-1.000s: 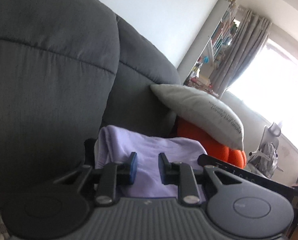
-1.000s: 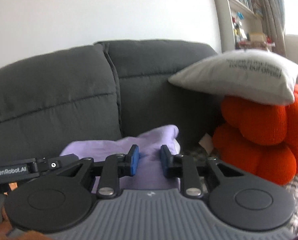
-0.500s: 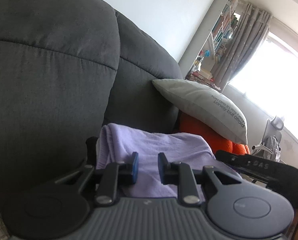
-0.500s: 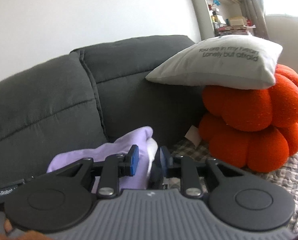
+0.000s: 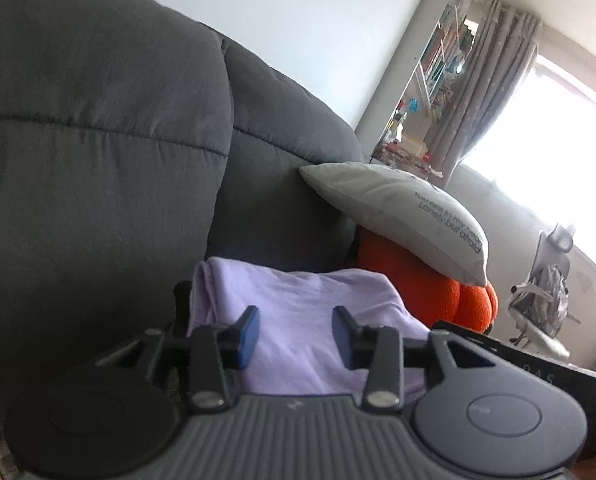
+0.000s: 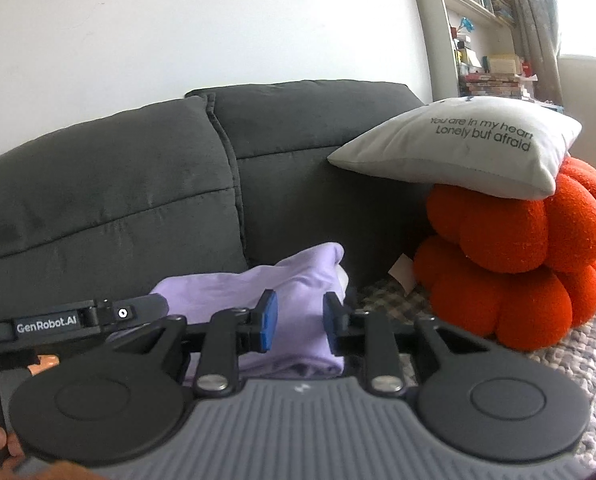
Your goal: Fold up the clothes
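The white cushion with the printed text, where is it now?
In both views the white cushion is on the right, resting on top of the orange cushion, beside the grey sofa backrest.

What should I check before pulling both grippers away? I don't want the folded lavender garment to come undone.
1. Left gripper fingers clear of the cloth: ok, jaws opening, nothing pinched.
2. Right gripper fingers clear: ok, jaws opening, not pressing.
3. Lavender garment lying folded on the sofa: ok.
4. Its underside caught: cannot tell.
5. White pillow and orange cushion apart from it: ok.
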`<state>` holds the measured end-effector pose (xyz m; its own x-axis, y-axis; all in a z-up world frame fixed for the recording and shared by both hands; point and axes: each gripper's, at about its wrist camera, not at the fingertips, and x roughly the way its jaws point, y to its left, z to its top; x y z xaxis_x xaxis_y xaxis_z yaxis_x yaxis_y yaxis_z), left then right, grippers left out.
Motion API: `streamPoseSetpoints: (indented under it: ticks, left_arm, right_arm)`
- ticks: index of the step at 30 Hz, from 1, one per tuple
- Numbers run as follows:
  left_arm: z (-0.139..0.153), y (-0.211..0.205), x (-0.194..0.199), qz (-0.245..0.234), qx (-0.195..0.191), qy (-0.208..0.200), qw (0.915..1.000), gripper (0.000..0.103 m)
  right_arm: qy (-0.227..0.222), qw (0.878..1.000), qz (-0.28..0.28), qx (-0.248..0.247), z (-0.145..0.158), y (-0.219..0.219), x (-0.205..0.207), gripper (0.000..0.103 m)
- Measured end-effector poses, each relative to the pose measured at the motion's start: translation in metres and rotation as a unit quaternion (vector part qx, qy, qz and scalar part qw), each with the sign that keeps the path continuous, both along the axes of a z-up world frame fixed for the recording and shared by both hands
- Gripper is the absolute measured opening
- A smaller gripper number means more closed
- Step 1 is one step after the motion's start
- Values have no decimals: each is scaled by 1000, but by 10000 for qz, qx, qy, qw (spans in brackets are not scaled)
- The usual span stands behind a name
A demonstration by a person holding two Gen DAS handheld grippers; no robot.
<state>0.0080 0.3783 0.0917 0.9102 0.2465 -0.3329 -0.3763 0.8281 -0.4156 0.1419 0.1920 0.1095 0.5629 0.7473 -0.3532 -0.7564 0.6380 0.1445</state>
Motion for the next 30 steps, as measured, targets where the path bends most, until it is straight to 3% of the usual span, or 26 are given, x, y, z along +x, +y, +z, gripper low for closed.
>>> streamPoseSetpoints:
  ticks: [2, 6, 11, 17, 21, 27, 30]
  left_arm:
    - [2, -5, -5, -23, -48, 76, 10000, 60]
    - [3, -15, -13, 78, -63, 388, 9992, 86]
    - [1, -28, -26, 172, 113, 657, 9976, 102]
    - [-2, -44, -34, 10, 296, 1090, 9936, 103]
    - [-11, -56, -29, -89, 512, 1476, 9877, 103]
    - [-22, -63, -25, -231, 340, 1874, 9814, 103]
    - [-24, -66, -22, -206, 392, 2211, 9742, 103]
  right_arm:
    - [11, 9999, -18, -110, 3, -3, -5, 33]
    - [187, 9994, -64, -276, 7, -8, -12, 46]
    - [323, 9980, -33, -541, 8, -12, -21, 66]
    - [561, 9957, 88, -736, 5, -15, -28, 83]
    - [497, 9945, 83, -920, 3, -16, -34, 100]
    - [450, 9922, 130, -1152, 4, -20, -39, 103]
    - [445, 9915, 139, -1212, 4, -22, -41, 103]
